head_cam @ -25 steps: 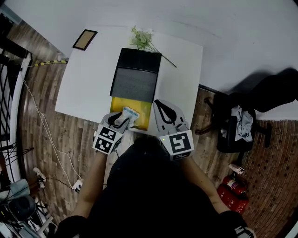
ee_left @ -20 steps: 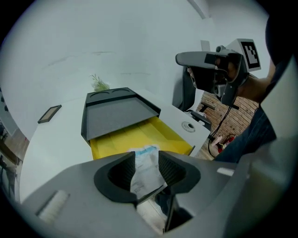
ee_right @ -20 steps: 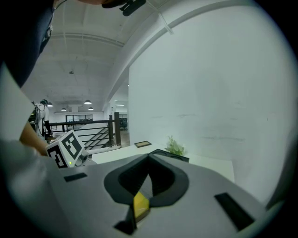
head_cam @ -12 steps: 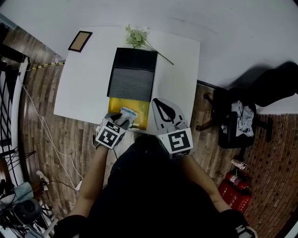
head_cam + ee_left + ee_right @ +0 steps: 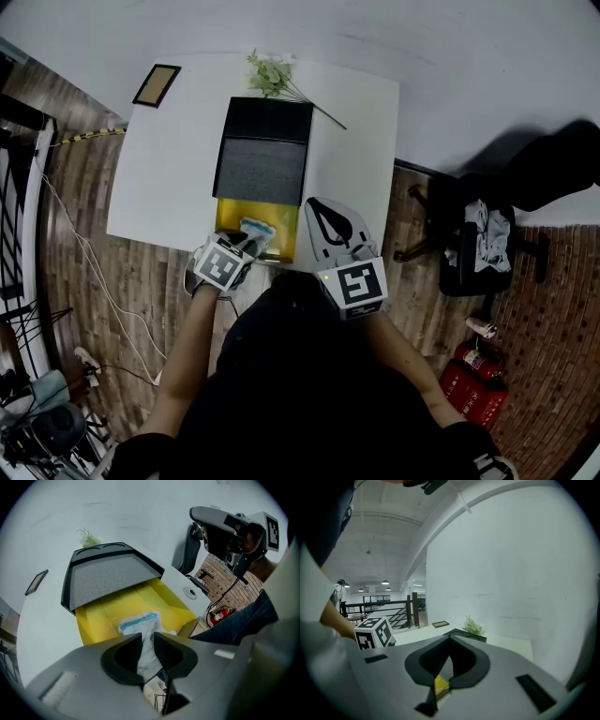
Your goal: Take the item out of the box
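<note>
White table [image 5: 169,169] held black box with grey foam lid [image 5: 262,169], yellow interior exposed. Left claw [image 5: 148,641] just narrowed onto white-and-blue soft packet [image 5: 140,622] lying in yellow interior; grip looked made, lift-out next. Right claw [image 5: 450,641] closed, empty, near box.

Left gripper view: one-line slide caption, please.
Left gripper, jaws just closed in, grips the white-and-blue packet inside the yellow box, grey-lined lid open behind.

Smooth yellow box [image 5: 96,618], crinkled plastic packet [image 5: 139,620]
</note>
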`<action>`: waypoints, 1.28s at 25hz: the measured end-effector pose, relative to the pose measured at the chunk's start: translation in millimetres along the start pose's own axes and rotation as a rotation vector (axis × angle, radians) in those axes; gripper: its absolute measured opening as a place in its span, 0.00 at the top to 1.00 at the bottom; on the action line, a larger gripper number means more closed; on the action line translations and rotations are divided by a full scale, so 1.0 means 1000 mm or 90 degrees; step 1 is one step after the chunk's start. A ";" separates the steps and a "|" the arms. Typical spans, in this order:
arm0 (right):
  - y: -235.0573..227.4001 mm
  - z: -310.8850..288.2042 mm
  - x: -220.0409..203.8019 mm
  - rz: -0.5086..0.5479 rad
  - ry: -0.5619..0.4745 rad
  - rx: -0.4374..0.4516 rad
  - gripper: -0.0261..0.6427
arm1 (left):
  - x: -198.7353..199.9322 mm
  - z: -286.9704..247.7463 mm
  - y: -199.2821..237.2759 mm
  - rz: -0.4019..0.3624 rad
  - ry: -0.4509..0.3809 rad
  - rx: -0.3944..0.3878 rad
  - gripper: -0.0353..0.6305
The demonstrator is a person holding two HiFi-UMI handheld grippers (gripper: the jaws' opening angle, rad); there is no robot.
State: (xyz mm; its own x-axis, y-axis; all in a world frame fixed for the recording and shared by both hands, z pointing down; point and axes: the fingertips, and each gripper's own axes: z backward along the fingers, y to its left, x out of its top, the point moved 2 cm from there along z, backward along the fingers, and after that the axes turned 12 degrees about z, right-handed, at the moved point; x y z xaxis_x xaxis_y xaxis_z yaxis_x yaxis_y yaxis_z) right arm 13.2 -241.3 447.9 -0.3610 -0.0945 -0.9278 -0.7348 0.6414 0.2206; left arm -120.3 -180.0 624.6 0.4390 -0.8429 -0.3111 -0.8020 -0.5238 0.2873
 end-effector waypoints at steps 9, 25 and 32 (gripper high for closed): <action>0.003 0.000 0.004 -0.007 -0.014 0.006 0.94 | 0.003 0.008 -0.004 -0.004 -0.022 0.003 0.89; -0.002 0.006 0.020 0.005 -0.028 -0.014 0.94 | 0.065 0.097 -0.018 -0.009 -0.329 0.067 0.90; -0.014 0.014 0.038 0.011 -0.044 -0.043 0.94 | 0.091 0.141 -0.021 0.004 -0.476 0.091 0.90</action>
State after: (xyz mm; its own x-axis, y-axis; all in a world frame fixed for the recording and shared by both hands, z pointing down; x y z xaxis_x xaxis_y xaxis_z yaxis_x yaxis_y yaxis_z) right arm 17.7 -243.6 405.4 -0.3348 -0.0295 -0.9418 -0.7665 0.5899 0.2540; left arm -120.1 -228.1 462.9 0.0842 -0.5110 -0.8554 -0.8703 -0.4558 0.1866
